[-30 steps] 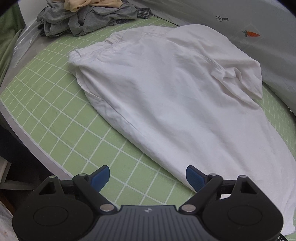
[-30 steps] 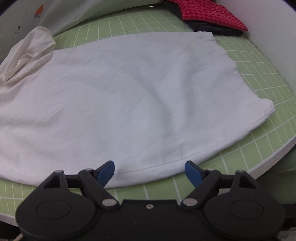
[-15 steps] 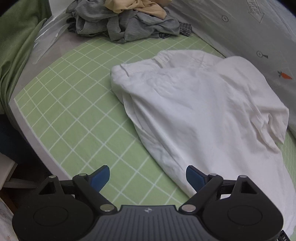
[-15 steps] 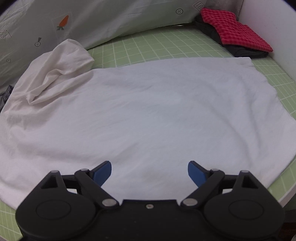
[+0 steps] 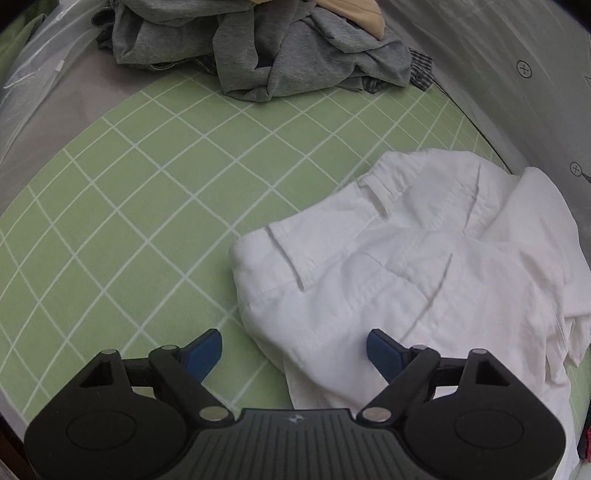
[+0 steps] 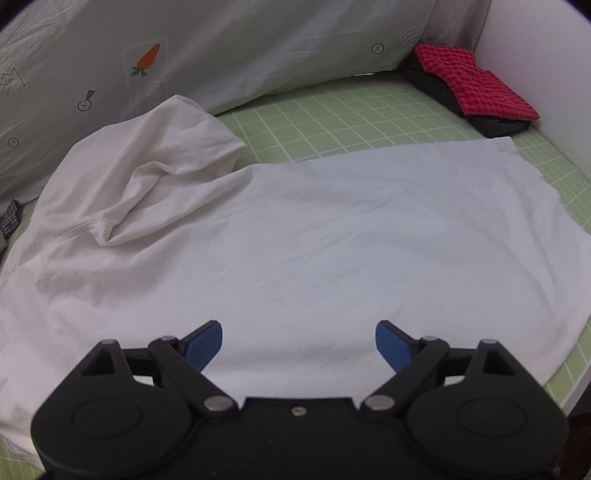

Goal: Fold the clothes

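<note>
The left gripper (image 5: 294, 349) points forward and downward over the collar end of the white shirt (image 5: 424, 266); its blue-tipped jaws stand wide apart and hold nothing, with one fingertip (image 5: 205, 350) over bare mat and the other above the shirt fabric. The right gripper (image 6: 298, 345) hovers level over the shirt's body (image 6: 314, 258); its jaws are likewise fully spread and grasp nothing, and whether the tips touch the cloth cannot be told. The white shirt lies spread on the green grid mat (image 5: 129, 206), which covers the bench; its collar and placket (image 5: 373, 206) face the left gripper, and one sleeve (image 6: 162, 162) is folded back in a crumpled bunch on the shirt's upper part. The shirt's hem end (image 6: 554, 229) lies flat, near the mat's edge. Beyond the shirt's collar, at the far edge of the mat, sits a loose pile of grey garments (image 5: 258, 48) with a tan garment (image 5: 354, 14) on top. Past the shirt's hem corner, a folded red checked cloth (image 6: 472, 85) rests on a dark folded item (image 6: 498, 125). Behind the shirt's bunched sleeve hangs a pale printed sheet (image 6: 221, 48) bearing a carrot motif (image 6: 147, 59). Clear plastic film (image 5: 33, 74) lies beside the grey pile.
</note>
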{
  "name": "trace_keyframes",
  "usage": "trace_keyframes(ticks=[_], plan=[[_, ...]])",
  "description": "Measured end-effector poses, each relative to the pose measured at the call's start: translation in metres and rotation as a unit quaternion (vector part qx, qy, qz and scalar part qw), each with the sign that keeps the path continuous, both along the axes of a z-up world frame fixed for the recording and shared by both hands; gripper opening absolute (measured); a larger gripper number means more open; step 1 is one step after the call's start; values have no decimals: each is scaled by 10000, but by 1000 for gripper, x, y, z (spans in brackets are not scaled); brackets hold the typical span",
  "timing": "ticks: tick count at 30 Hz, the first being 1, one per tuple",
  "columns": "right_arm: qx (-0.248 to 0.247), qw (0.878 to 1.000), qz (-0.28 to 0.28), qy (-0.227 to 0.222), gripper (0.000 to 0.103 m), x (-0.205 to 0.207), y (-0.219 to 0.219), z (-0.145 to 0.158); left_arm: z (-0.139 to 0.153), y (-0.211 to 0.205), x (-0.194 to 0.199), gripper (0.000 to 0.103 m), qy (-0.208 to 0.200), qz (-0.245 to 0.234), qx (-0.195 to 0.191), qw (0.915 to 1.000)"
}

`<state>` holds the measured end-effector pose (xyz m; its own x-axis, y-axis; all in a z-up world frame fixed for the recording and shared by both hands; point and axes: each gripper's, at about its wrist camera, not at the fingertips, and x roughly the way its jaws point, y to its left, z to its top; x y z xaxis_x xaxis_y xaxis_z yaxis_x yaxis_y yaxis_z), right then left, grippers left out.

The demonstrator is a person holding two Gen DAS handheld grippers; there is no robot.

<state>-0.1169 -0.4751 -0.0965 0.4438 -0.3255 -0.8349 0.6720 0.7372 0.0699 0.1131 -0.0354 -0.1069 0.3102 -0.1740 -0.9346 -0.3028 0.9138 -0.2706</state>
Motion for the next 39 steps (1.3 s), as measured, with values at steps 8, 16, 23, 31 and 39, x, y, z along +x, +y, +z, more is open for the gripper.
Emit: trace_keyframes(ticks=[8,16,23,31,39], plan=[[45,9995,247,179,91,13,47,-7,-1,15,-6,21,-294,86,-110,9995],[112,9976,653,178,91,2,63,-14,11,42,-49,14,-713,239,-275,9968],[367,9969,680,147,91,-7,51,-21,14,76,-108,14,-494,770,60,9958],[533,9956,770,-26,91,2,21,-25,46,72,-119,45,-471,885,787,9918],[120,9946,994,-253,101,40,-27,-20,79,22,-60,95,-962,490,1184,9871]])
